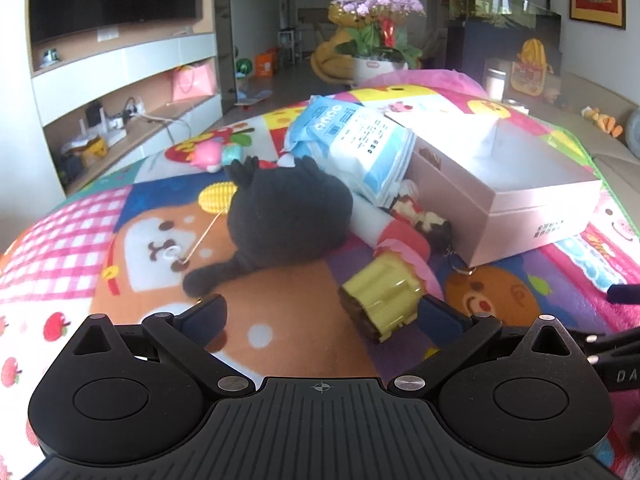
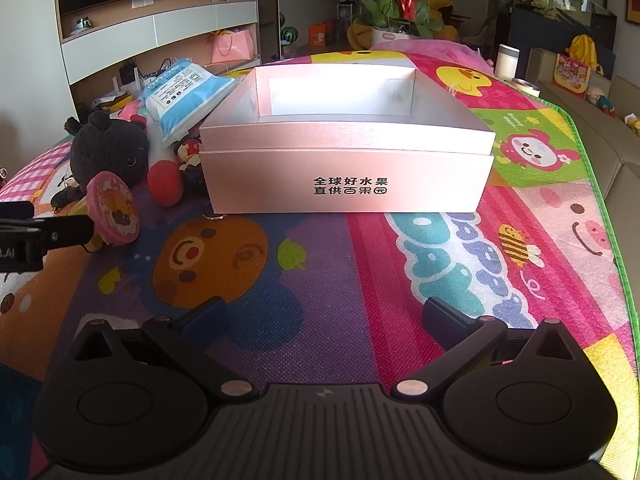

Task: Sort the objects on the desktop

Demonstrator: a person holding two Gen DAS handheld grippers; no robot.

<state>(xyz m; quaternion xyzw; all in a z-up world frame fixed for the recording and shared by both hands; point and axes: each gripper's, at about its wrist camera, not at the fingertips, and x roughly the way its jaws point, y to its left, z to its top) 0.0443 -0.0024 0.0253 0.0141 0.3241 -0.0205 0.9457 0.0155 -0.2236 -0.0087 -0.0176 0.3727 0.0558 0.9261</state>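
Observation:
My left gripper (image 1: 320,314) is open and low over the play mat. A yellow cupcake toy with a pink top (image 1: 384,300) lies on its side just inside the right finger (image 1: 438,316). Behind it are a black plush (image 1: 288,216), a red-and-white roll (image 1: 384,232), a small doll keychain (image 1: 424,220) and a blue tissue pack (image 1: 352,140). My right gripper (image 2: 324,316) is open with nothing between its fingers, facing the open pink box (image 2: 348,160), whose inside is bare. In the right wrist view the left gripper (image 2: 48,234) is beside the cupcake toy (image 2: 114,208).
A small pink toy (image 1: 208,156) lies far left on the colourful mat (image 2: 440,248). The mat's green edge (image 2: 600,184) drops off at the right toward a sofa. A flower pot (image 2: 400,12) stands beyond the far end, and a TV shelf (image 1: 120,80) is at the left.

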